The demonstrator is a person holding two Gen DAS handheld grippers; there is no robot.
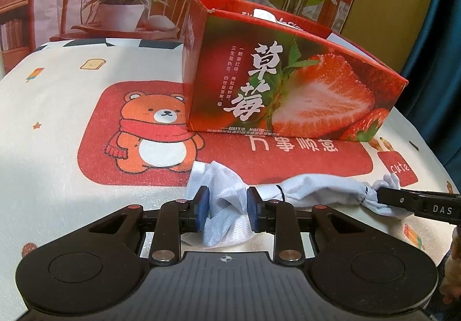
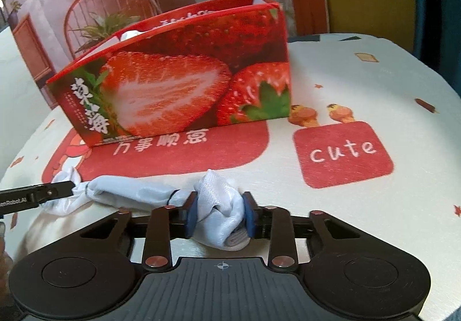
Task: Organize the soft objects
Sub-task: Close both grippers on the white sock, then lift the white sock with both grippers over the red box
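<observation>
Cloth, a pale white-blue sock-like piece (image 1: 314, 191), lies stretched on the cartoon-printed tablecloth (image 1: 57, 119) in front of the strawberry box (image 1: 288, 85). The left gripper (image 1: 226, 207) clamps 1 bunched end and the right gripper (image 2: 220, 213) clamps the other, likely to lift it taut toward the box.

White sock (image 1: 317, 193) stretched before strawberry box (image 1: 288, 85)

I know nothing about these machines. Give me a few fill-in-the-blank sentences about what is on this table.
1. Both tongs, left and right, grip one pale ____.
2. The box behind it shows a cut ____.
3. The cartoon animal printed on the tablecloth is a ____.
4. The red patch on the tablecloth reads ____.

Missing words: sock; strawberry; bear; cute
</observation>
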